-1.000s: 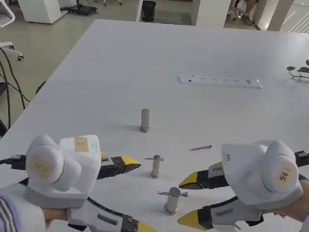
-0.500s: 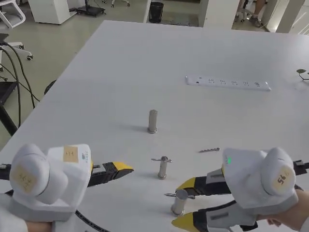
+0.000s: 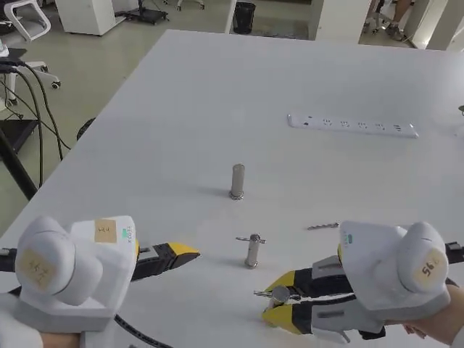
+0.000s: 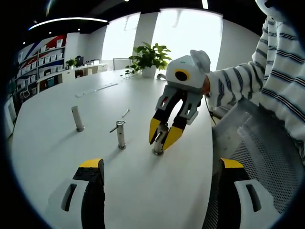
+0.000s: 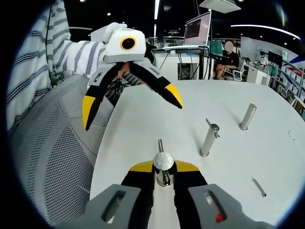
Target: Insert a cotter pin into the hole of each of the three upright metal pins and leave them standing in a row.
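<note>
Right gripper view: the near metal pin point(image 5: 163, 162) stands upright on the desk point(image 3: 217, 94), caught between the yellow tips of the right claw point(image 4: 162, 138), which is closed on its shank just under the cap. A thin cotter pin point(image 5: 160, 144) sticks out of it on the far side.

The pin looks like solid steel: stiff, smooth and rather slippery, standing on a small foot, so it would likely tip under a sideways nudge. The shank below the cross-hole seems the safest place to hold it, squarely, and clear of the cotter. The cotter is light wire and could probably slide out if knocked.

Beyond it stands the middle metal pin point(image 3: 252, 250) with a second cotter pin point(image 3: 250, 238) through its top. The far metal pin point(image 3: 237, 181) appears bare. A loose cotter pin point(image 3: 322, 227) lies flat on the desk, near the middle pin on the right-hand side.

The right gripper comes in low from the person's right, sloping down to the pin. The left claw point(image 5: 132, 110) is spread wide and empty, held low at the near left, aimed at the row and apart from all three pins.
</note>
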